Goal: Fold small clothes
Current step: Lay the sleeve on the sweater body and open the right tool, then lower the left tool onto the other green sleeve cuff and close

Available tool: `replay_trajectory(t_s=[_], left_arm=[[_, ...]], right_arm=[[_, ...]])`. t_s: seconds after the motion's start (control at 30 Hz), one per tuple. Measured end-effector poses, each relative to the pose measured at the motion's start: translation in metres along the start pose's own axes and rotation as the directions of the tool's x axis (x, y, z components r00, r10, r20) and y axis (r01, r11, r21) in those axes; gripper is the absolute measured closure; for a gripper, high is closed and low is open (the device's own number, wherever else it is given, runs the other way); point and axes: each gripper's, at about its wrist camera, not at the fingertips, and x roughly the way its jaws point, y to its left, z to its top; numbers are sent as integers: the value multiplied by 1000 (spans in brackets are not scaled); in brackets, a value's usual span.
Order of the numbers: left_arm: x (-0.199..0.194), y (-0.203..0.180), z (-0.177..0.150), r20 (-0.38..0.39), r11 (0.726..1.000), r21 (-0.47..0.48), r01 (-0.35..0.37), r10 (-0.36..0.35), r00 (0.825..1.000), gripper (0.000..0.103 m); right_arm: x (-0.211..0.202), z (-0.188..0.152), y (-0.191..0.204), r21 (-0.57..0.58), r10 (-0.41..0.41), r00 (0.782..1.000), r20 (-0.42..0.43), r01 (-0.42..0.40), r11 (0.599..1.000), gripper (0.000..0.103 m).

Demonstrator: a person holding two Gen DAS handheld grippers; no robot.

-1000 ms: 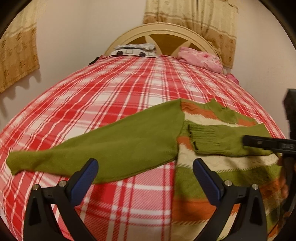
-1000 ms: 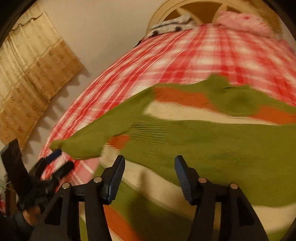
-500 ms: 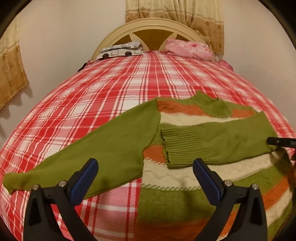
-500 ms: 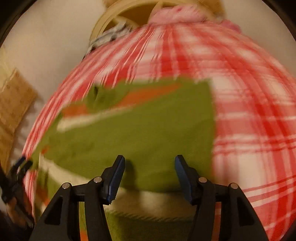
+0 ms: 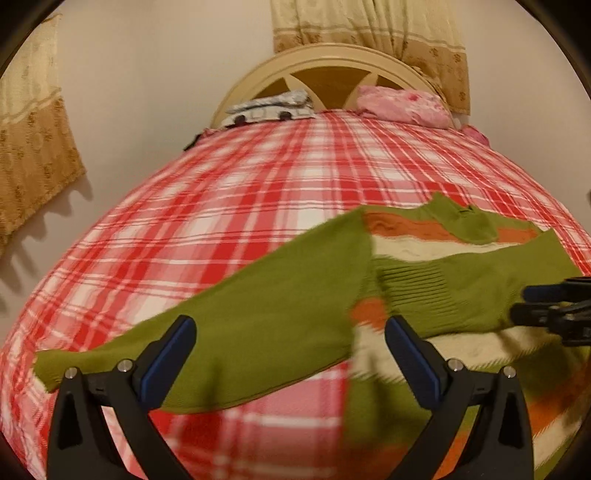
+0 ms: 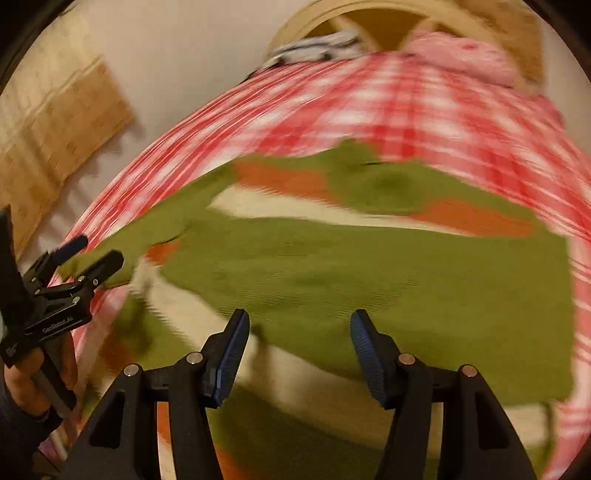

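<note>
the striped knit sweater lies flat on the plaid bed. both the left gripper and right gripper hover with jaws apart. it looks soft and limp; better to pinch the outstretched sleeve at its cuff.

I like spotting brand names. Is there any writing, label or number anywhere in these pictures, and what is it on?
White lettering on the black body of the left gripper, seen in the right camera view: too blurred to read.
Small dark tag at the collar of the sweater: too small to read.
Blanket, pillow, curtain: patterns only, no words.
No text can be read anywhere.
</note>
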Motion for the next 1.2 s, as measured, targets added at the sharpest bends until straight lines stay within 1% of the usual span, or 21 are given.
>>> replay_trajectory(t_s=[0.07, 0.13, 0.2, 0.23, 0.3, 0.37, 0.4, 0.47, 0.53, 0.57, 0.6, 0.67, 0.8, 0.83, 0.9, 0.97, 1.03, 1.07, 1.13, 1.17, 1.2], left_arm=[[-5, 19, -5, -4, 1000, -20, -18, 18, 1000, 0], [-7, 41, -11, -6, 998, -44, -34, 33, 999, 0], [-8, 59, -16, -12, 997, -60, -58, 57, 998, 0], [-7, 70, -17, -16, 995, -72, -71, 70, 997, 0], [-8, 92, -23, -22, 989, -97, -108, 106, 994, 0], [-9, 112, -29, -33, 980, -132, -148, 145, 989, 0], [-10, 123, -32, -37, 975, -155, -162, 158, 987, 0], [-11, 139, -39, -54, 965, -187, -183, 176, 983, 0], [-10, 158, -47, -82, 954, -213, -209, 196, 977, 0], [-10, 165, -51, -95, 950, -223, -220, 203, 974, 0], [-9, 172, -55, -112, 943, -234, -237, 216, 970, 0], [-13, 187, -65, -129, 933, -261, -249, 222, 967, 0], [-23, 207, -80, -123, 910, -302, -283, 258, 958, 0], [-25, 214, -83, -126, 899, -327, -290, 263, 957, 0], [-26, 224, -88, -134, 877, -381, -291, 259, 957, 0], [-28, 235, -94, -144, 846, -451, -286, 247, 958, 0], [-31, 241, -100, -145, 812, -524, -257, 212, 966, 1], [-33, 244, -104, -141, 791, -564, -237, 191, 972, 2], [-34, 245, -105, -134, 776, -595, -209, 161, 978, 10], [-32, 245, -104, -138, 772, -604, -200, 145, 980, 12], [-28, 247, -103, -133, 769, -614, -176, 119, 984, 18]], right_arm=[[22, 4, 16, 8, 38, 998, -48, -37, 999, 44], [32, 6, 36, -51, 28, 998, -49, -30, 998, 44], [34, 5, 52, -60, 88, 993, -75, -93, 994, 44], [34, 7, 58, -68, 98, 992, -80, -104, 992, 44], [24, 11, 62, -83, 66, 997, -31, -68, 994, 44], [15, 19, 55, -31, 75, 997, 34, -74, 997, 44], [17, 24, 54, -11, 60, 997, 45, -59, 998, 44], [30, 27, 56, -10, 47, 999, 5, -47, 999, 44], [48, 22, 66, -34, 66, 996, -54, -68, 997, 44], [53, 17, 76, -70, 79, 994, -69, -84, 994, 44], [54, 13, 88, -119, 70, 996, -62, -77, 990, 44], [52, 9, 102, -179, 16, 999, -36, -22, 984, 44], [41, -5, 105, -201, 17, 1000, -9, -18, 979, 44], [41, -9, 106, -213, 8, 1000, -2, -8, 977, 44], [41, -21, 110, -247, -18, 1000, 13, 20, 969, 44], [44, -29, 114, -275, -41, 999, 7, 41, 961, 44], [44, -33, 117, -298, -72, 997, 28, 77, 952, 42], [45, -33, 118, -299, -78, 997, 28, 83, 951, 41], [46, -33, 115, -289, -69, 997, 26, 74, 954, 40], [46, -33, 113, -281, -60, 998, 26, 64, 958, 40], [46, -33, 111, -275, -51, 998, 27, 56, 960, 40]])
